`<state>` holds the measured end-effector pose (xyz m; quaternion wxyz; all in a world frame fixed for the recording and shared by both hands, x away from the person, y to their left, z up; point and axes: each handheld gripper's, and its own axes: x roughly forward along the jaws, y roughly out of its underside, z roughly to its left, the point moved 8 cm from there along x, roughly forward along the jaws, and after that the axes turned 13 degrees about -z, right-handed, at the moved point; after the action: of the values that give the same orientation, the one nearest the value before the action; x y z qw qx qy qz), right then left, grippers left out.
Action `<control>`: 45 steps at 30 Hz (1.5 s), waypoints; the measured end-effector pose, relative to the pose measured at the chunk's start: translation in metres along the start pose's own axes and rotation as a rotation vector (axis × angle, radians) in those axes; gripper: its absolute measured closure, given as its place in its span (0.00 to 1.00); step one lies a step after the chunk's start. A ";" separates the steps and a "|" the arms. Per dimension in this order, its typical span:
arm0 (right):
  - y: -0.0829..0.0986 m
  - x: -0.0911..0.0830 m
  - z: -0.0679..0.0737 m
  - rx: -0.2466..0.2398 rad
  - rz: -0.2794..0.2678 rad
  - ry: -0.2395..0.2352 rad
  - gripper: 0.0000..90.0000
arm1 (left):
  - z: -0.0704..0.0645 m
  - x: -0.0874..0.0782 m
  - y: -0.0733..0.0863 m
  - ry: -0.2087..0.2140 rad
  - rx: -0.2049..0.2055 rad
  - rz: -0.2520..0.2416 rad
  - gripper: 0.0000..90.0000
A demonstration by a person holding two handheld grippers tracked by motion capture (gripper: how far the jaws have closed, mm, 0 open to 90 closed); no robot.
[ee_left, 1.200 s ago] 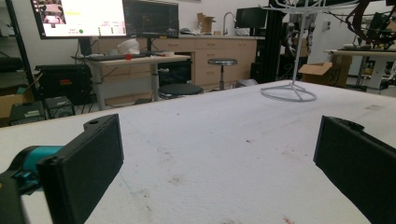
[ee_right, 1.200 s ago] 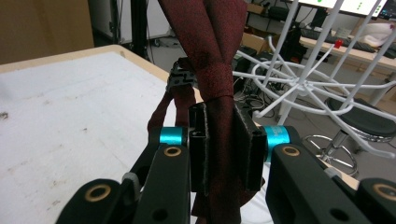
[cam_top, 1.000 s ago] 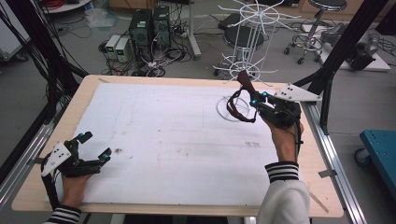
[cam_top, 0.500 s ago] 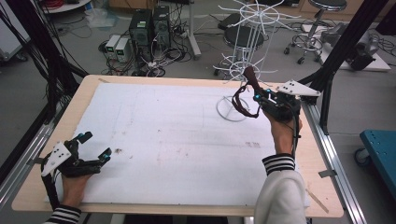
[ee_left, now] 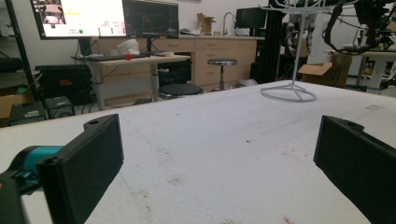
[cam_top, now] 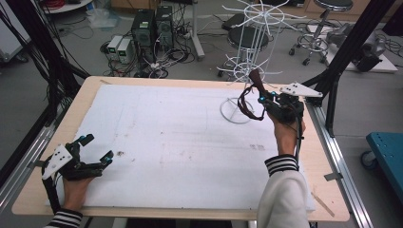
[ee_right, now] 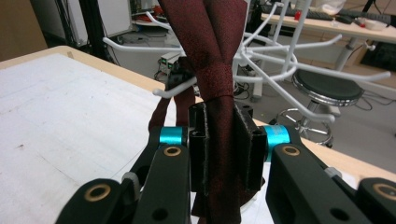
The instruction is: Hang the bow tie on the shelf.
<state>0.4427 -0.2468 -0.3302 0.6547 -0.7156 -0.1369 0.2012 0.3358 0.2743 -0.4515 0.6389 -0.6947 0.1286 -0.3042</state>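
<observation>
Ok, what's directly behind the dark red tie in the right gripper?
Behind the tie, pinched in the right gripper, are the white wire rack's arms and a black stool. The tie hides the arms behind it.

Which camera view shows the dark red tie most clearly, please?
The right gripper view: the tie is close, pinched in the right claw. The high view shows its loop small; the left gripper view shows it far, at the rack.

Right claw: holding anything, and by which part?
Yes. The right claw is shut on the dark red necktie, pinching its doubled bands together; loop hangs below.
</observation>
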 end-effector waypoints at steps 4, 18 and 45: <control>0.007 0.000 -0.002 0.010 0.020 0.012 0.86 | 0.000 0.000 0.000 0.000 -0.001 0.000 0.02; 0.030 0.002 -0.009 0.061 0.066 0.043 0.86 | 0.000 0.000 0.000 -0.001 -0.001 -0.002 0.02; 0.049 -0.010 0.008 0.097 0.040 -0.019 0.01 | 0.000 0.000 0.000 0.000 0.000 -0.001 0.02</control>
<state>0.4267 -0.2493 -0.3783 0.6832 -0.6836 -0.1190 0.2274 0.3356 0.2743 -0.4514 0.6387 -0.6948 0.1284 -0.3047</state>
